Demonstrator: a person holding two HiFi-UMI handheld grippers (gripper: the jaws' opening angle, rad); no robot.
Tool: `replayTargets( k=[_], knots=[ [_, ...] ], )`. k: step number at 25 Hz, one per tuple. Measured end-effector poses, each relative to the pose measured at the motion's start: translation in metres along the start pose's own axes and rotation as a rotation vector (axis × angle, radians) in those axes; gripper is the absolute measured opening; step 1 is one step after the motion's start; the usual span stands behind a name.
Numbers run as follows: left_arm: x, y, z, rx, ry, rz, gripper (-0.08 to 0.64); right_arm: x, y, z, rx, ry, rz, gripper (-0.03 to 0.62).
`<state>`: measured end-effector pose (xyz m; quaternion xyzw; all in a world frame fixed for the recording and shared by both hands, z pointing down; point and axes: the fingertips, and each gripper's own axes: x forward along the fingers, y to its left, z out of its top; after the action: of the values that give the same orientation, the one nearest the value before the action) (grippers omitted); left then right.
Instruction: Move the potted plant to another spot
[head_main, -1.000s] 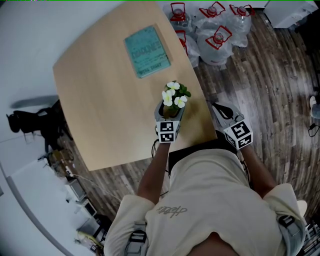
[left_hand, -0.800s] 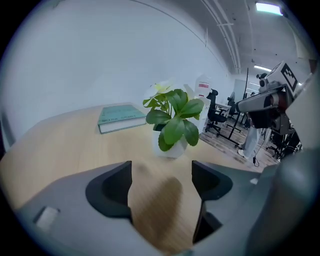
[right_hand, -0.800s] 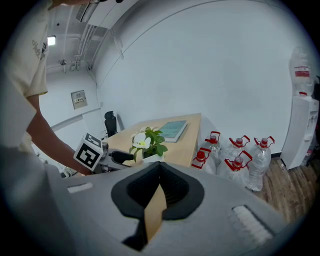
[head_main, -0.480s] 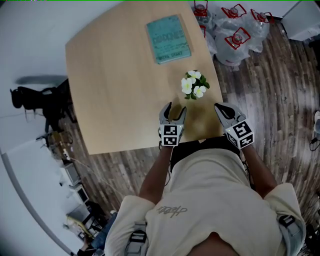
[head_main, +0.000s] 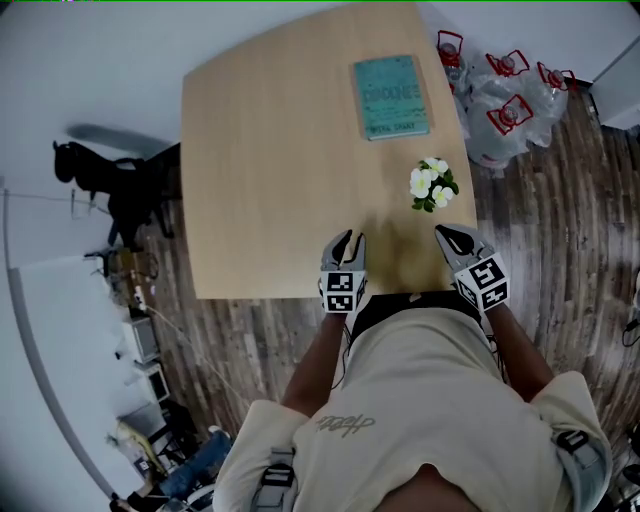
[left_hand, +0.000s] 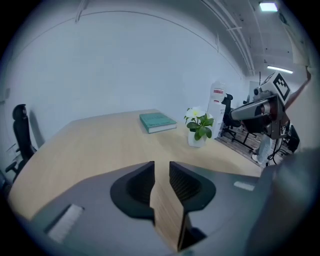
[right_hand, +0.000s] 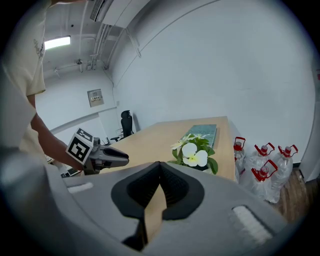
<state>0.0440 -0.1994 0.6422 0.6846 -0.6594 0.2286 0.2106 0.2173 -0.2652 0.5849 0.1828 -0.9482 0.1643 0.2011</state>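
Observation:
The potted plant (head_main: 432, 185), white flowers and green leaves in a small white pot, stands free on the wooden table (head_main: 270, 170) near its right edge. It also shows in the left gripper view as the plant (left_hand: 199, 127) and in the right gripper view as the plant (right_hand: 194, 152). My left gripper (head_main: 345, 238) hovers at the table's near edge, left of and well back from the plant. Its jaws (left_hand: 161, 165) are closing to a narrow gap with nothing between them. My right gripper (head_main: 448, 233) is just in front of the plant, and its jaws (right_hand: 160, 164) meet empty.
A teal book (head_main: 393, 95) lies at the far side of the table. Several water bottles with red handles (head_main: 510, 100) stand on the floor beyond the right edge. A black office chair (head_main: 100, 175) is off to the left.
My left gripper has let go of the plant pot and drawn back to the near table edge, its jaws narrowing. The right gripper has shifted along with it. The plant stays where it was set.

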Motion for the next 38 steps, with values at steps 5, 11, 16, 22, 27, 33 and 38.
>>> replayTargets(
  k=[5, 11, 16, 22, 27, 33, 38],
  knots=[
    [-0.026, 0.02, -0.002, -0.062, -0.004, 0.037, 0.053, 0.008, 0.011, 0.016, 0.032, -0.039, -0.015, 0.003],
    [-0.039, 0.034, 0.001, 0.003, -0.015, 0.042, 0.015, 0.011, 0.021, 0.039, 0.016, -0.076, -0.037, 0.003],
    [-0.044, 0.036, 0.027, 0.018, -0.044, -0.007, 0.015, 0.002, 0.022, 0.062, 0.002, -0.122, -0.068, 0.003],
    [-0.05, 0.04, 0.09, -0.043, -0.118, -0.053, 0.015, -0.012, 0.018, 0.101, -0.015, -0.198, -0.084, 0.003],
    [-0.056, 0.048, 0.148, -0.078, -0.238, -0.084, 0.015, -0.021, 0.013, 0.14, -0.041, -0.25, -0.087, 0.003],
    [-0.07, 0.053, 0.197, -0.029, -0.331, -0.083, 0.015, -0.036, 0.005, 0.18, -0.073, -0.337, -0.107, 0.003],
    [-0.091, 0.064, 0.232, 0.012, -0.38, -0.061, 0.015, -0.065, 0.011, 0.224, -0.15, -0.45, -0.135, 0.003]
  ],
)
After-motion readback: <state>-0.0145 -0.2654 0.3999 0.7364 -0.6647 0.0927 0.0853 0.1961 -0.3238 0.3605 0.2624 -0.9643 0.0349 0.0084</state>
